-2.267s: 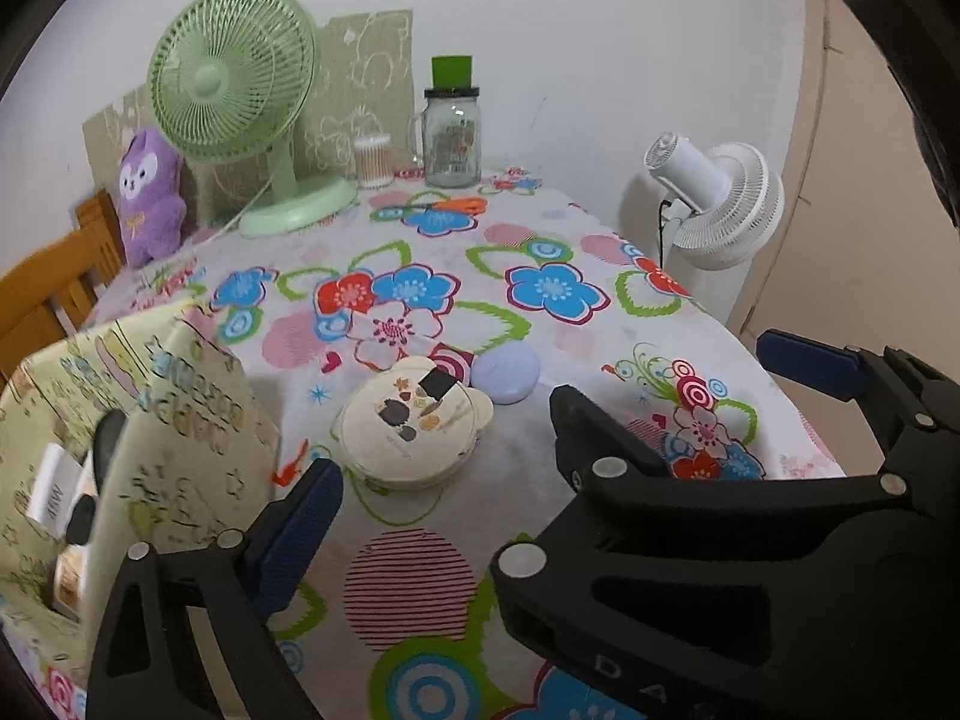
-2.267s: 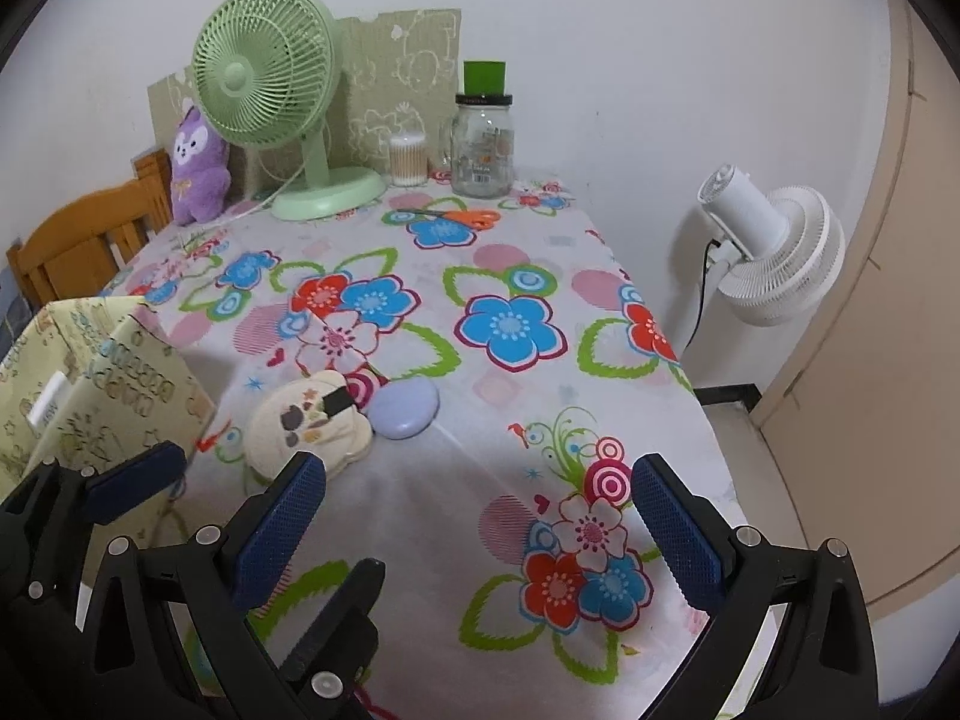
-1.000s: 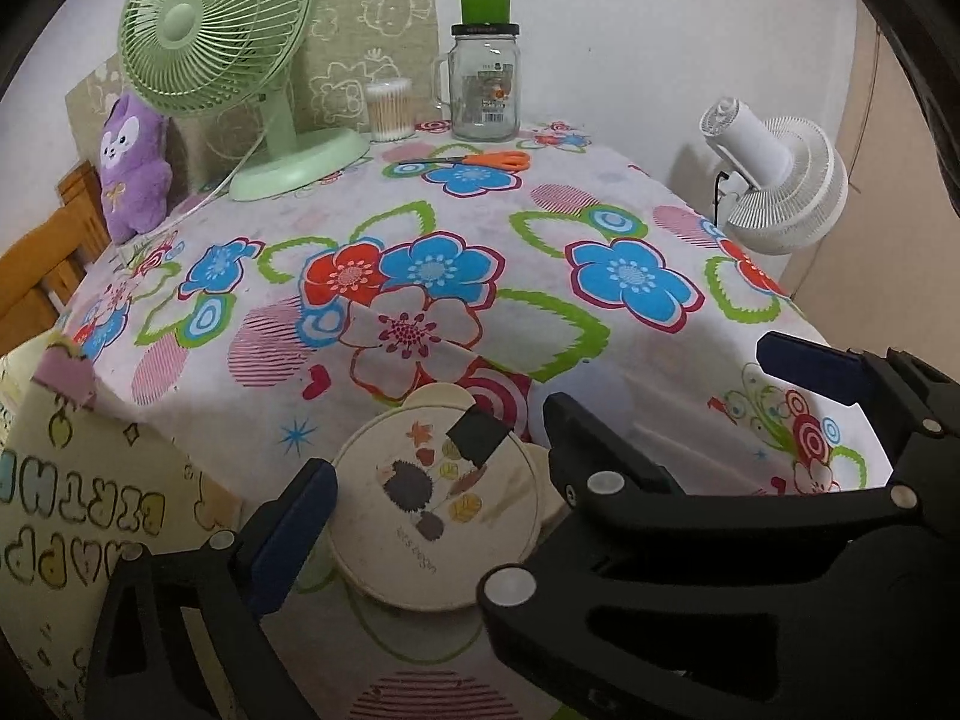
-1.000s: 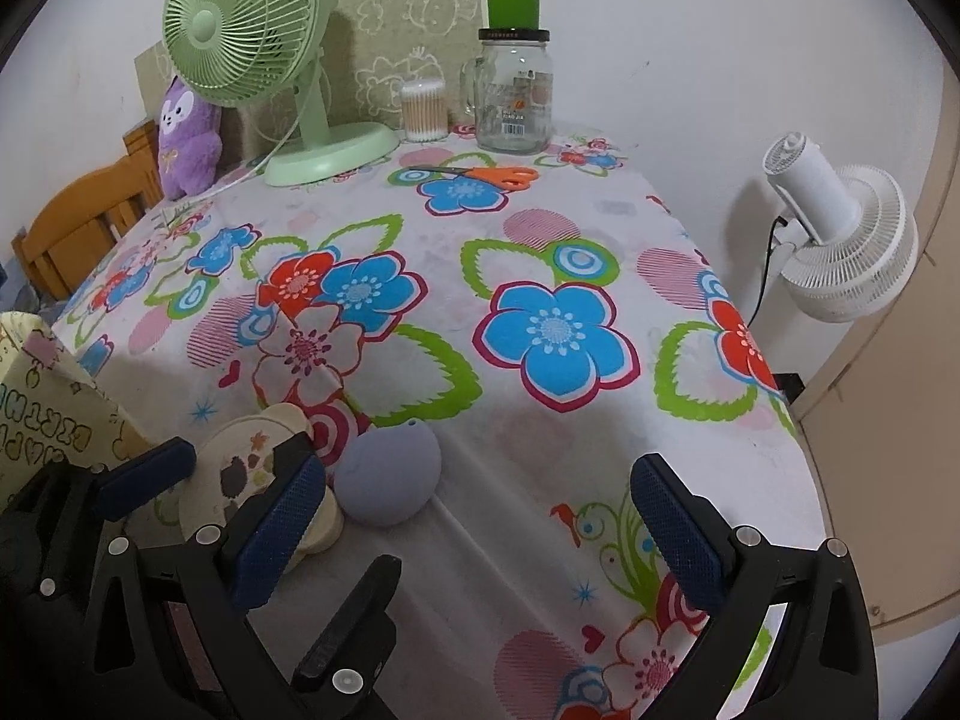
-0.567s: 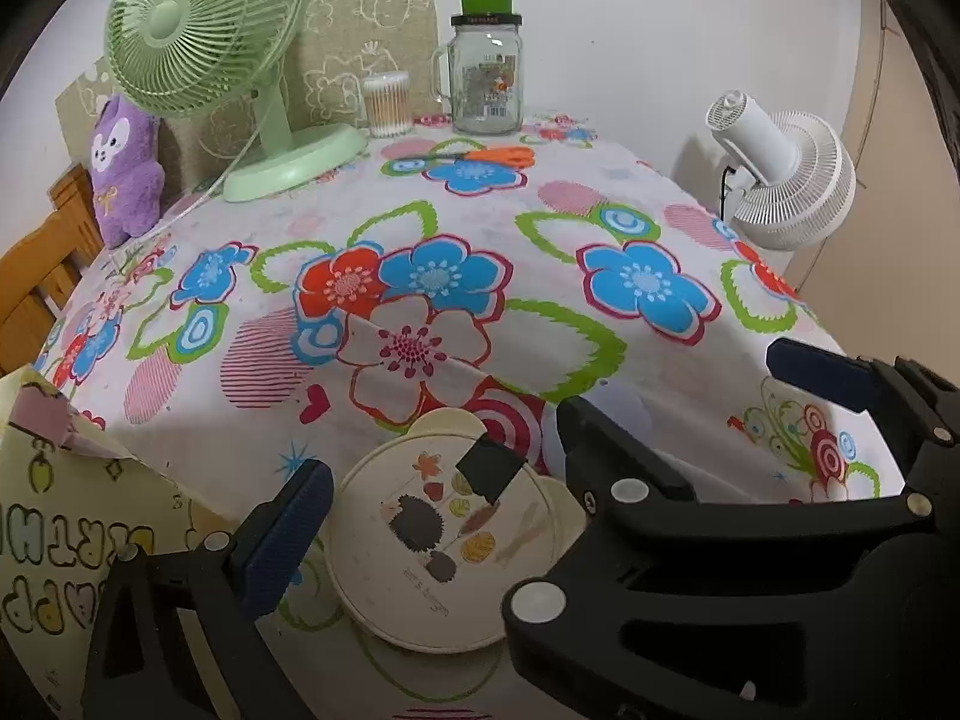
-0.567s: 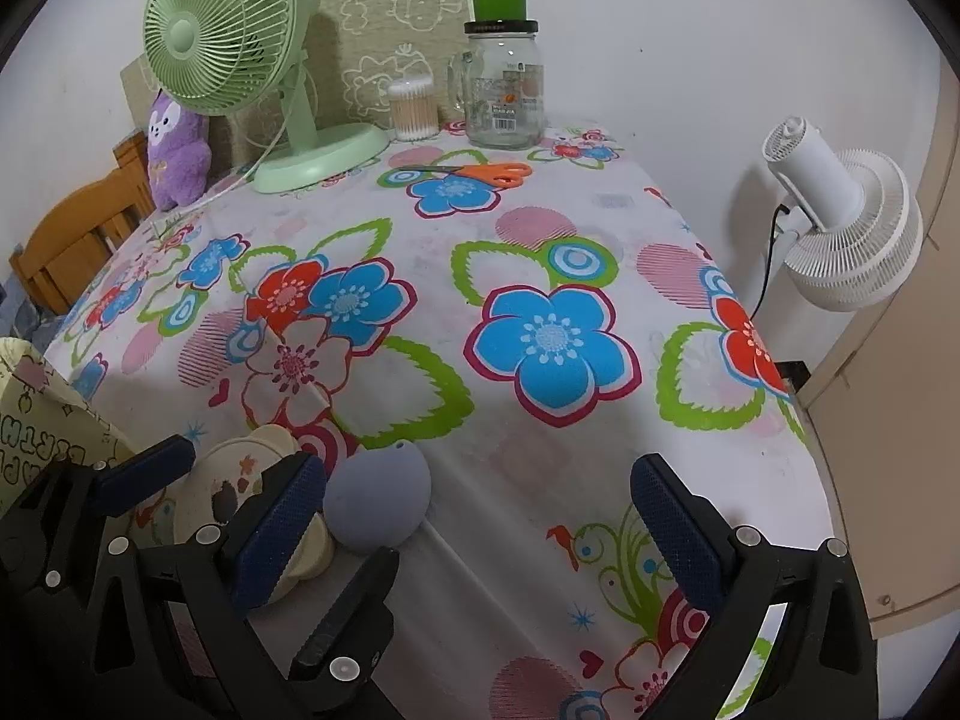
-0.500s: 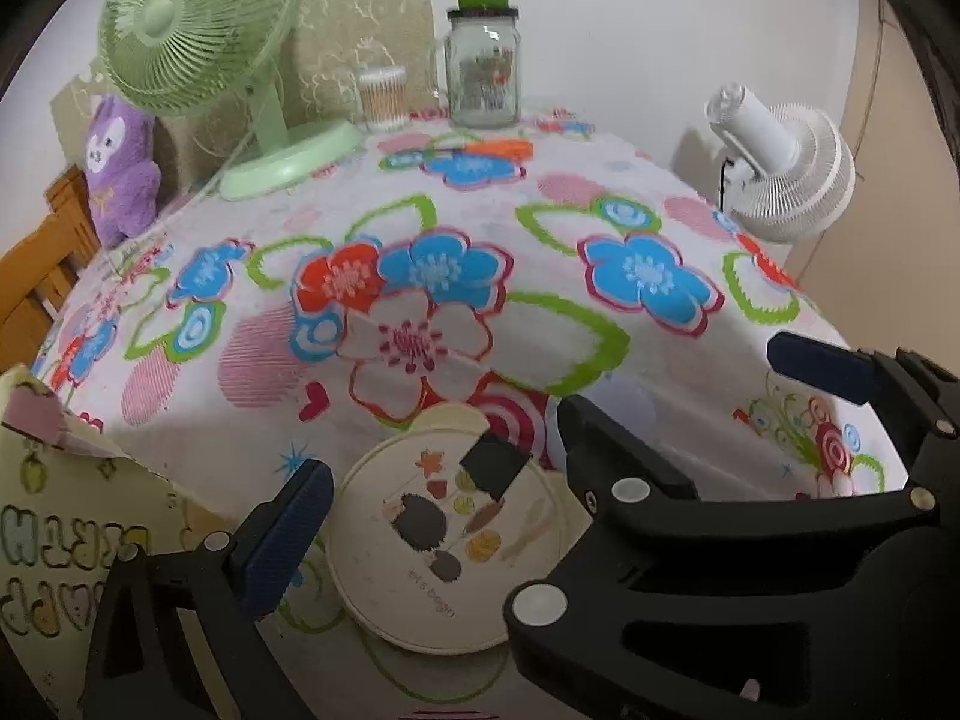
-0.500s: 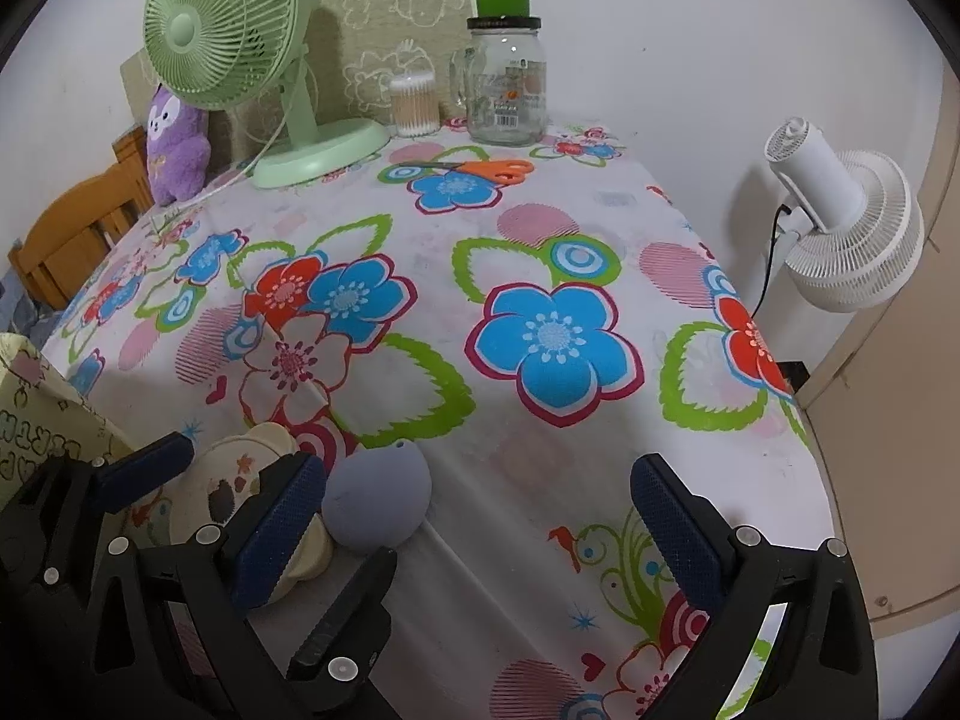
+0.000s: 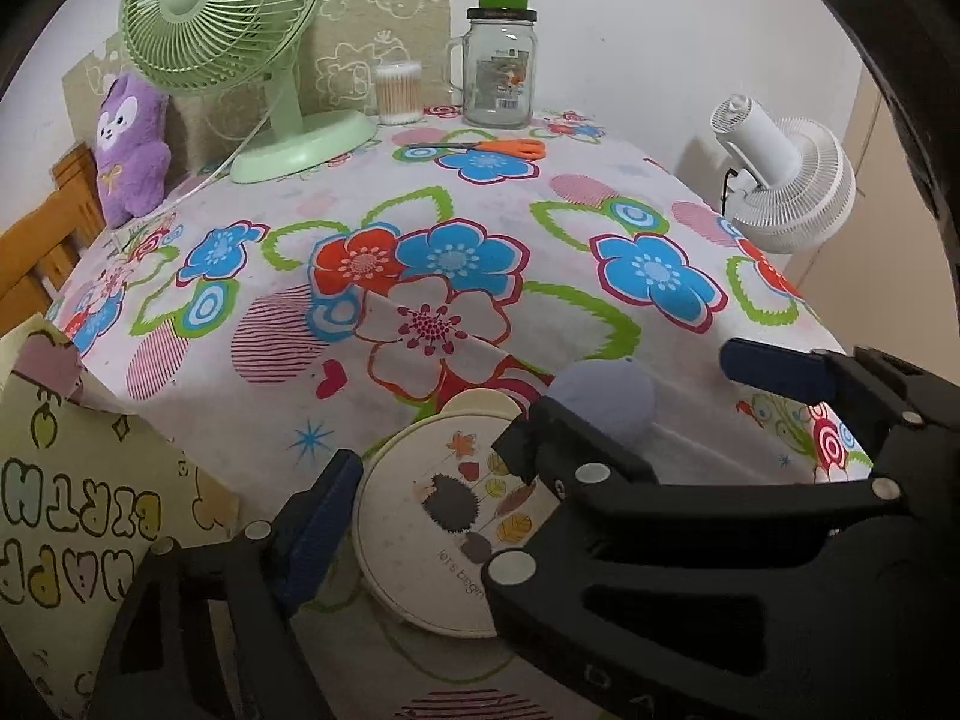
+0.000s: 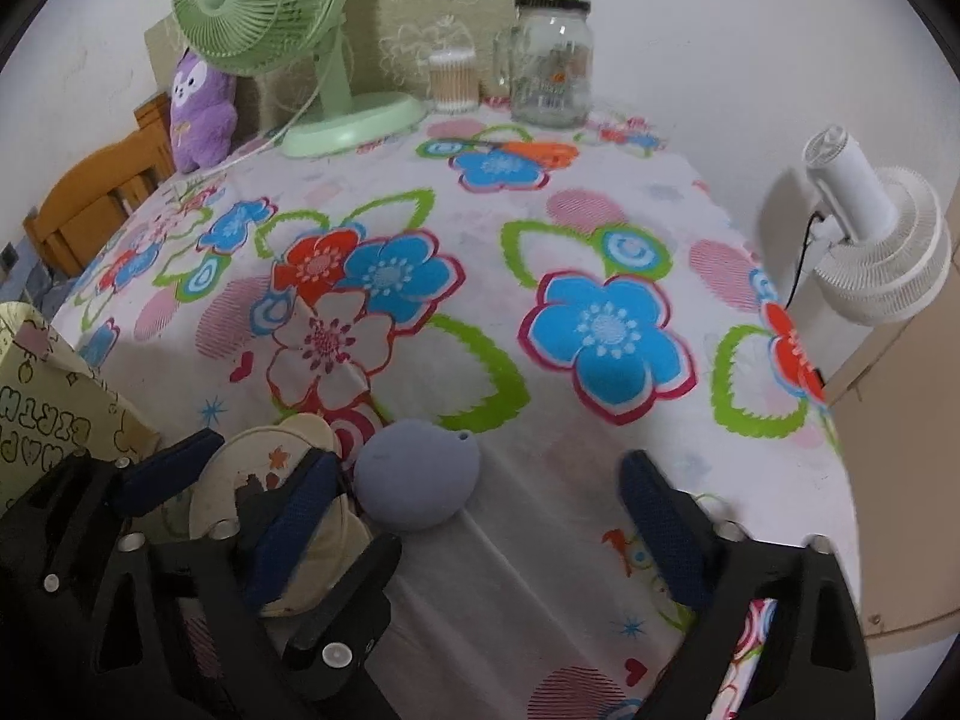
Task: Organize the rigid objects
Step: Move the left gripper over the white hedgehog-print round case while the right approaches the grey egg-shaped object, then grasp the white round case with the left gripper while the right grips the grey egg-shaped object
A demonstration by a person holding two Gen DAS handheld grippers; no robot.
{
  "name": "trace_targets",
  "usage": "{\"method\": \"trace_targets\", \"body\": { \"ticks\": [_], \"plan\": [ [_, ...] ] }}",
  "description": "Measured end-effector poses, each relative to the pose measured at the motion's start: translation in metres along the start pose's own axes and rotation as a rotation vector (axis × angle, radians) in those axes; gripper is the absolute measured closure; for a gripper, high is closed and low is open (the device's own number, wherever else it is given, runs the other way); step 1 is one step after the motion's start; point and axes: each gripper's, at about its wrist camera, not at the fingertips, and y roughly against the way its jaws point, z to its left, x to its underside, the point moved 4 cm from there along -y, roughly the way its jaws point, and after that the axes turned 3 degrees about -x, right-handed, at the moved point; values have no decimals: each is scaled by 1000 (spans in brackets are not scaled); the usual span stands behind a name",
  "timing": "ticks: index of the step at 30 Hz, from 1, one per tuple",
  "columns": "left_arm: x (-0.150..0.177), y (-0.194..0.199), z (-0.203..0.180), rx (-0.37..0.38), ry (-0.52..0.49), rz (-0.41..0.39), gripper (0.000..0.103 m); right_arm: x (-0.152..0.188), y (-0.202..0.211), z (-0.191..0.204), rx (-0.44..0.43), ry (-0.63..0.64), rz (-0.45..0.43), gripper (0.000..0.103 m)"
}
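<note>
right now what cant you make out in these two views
- Round tin, left wrist view: its right side is hidden behind the left gripper, whose jaws are closing around it; contact cannot be told.
- Same tin, right wrist view: mostly covered by both grippers' fingers.
- Lavender dome, left wrist view: lower part hidden by a finger. The right gripper is closing around it.
- Yellow gift bag: cut off by the left edge.
- Jar label: too small.

2 close wrist views face downward, sharing the table (right blurrier, perhaps).
</note>
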Motion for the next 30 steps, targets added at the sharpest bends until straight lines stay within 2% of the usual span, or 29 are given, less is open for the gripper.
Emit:
{"method": "trace_targets", "body": {
  "ticks": [3, 6, 10, 14, 17, 22, 24, 30],
  "plan": [
    [1, 1, 1, 2, -1, 2, 18, 1, 2, 4, -11, 8, 1, 16],
    [3, 3, 1, -5, -5, 1, 18, 2, 2, 6, -68, 36, -4, 25],
    [4, 4, 0, 2, -7, 5, 18, 2, 3, 9, -77, 45, 2, 28],
    [5, 5, -1, 7, -2, 11, 18, 2, 4, 10, -117, 52, 6, 39],
    [5, 5, 0, 8, -2, 11, 18, 3, 4, 10, -139, 44, 4, 42],
    [6, 6, -1, -9, 7, 13, 18, 5, 8, 9, -132, 40, -2, 44],
    [8, 8, -1, -13, 17, 17, 18, 6, 9, 3, -57, 48, -15, 46],
    [13, 12, -1, -22, 27, 15, 18, 10, 9, 1, -33, 57, -1, 46]
  ]
}}
